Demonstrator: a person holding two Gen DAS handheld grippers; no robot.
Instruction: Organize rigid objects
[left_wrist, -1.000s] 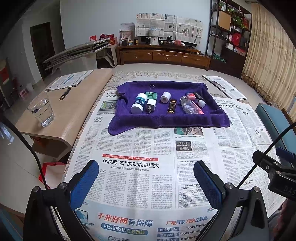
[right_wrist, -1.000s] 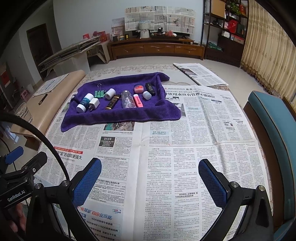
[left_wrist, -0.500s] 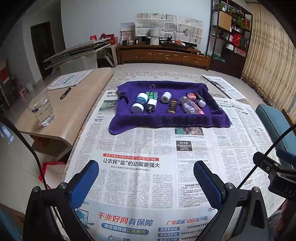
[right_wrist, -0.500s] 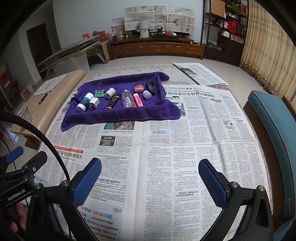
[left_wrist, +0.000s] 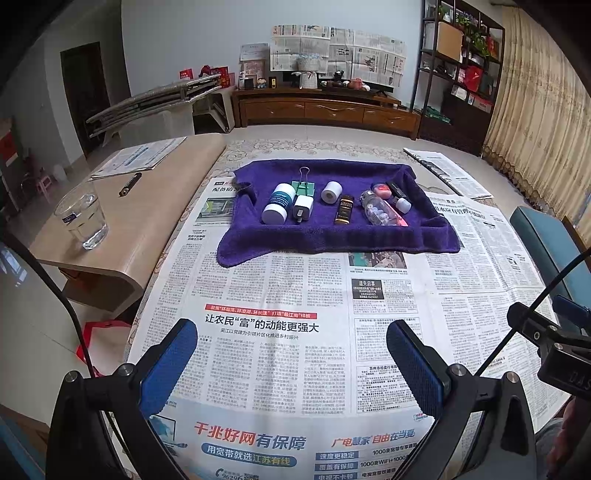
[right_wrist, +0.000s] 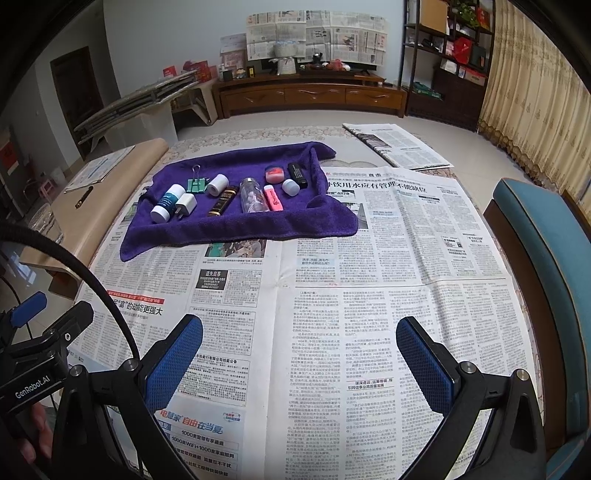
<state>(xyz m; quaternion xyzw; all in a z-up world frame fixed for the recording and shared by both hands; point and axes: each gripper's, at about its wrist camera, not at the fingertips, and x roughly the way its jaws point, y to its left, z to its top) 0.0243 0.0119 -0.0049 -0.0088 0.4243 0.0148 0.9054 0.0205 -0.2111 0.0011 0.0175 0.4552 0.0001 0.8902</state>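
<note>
A purple towel (left_wrist: 332, 236) (right_wrist: 229, 225) lies on a newspaper-covered table and holds several small items: a blue-and-white bottle (left_wrist: 279, 204) (right_wrist: 168, 203), a white charger (left_wrist: 303, 207), a green binder clip (left_wrist: 303, 184), a white roll (left_wrist: 330, 191), a dark tube (left_wrist: 344, 209), a clear bottle (left_wrist: 375, 207) (right_wrist: 251, 195), a pink highlighter (right_wrist: 272, 197) and a black lighter-like item (right_wrist: 297, 173). My left gripper (left_wrist: 291, 365) and right gripper (right_wrist: 299, 365) are both open and empty, held over the newspaper well short of the towel.
A low wooden side table (left_wrist: 110, 258) at the left carries a glass of water (left_wrist: 83, 221), a pen (left_wrist: 130, 184) and papers. A teal chair (right_wrist: 546, 280) stands at the right. More newspaper (right_wrist: 399, 147) lies on the floor beyond.
</note>
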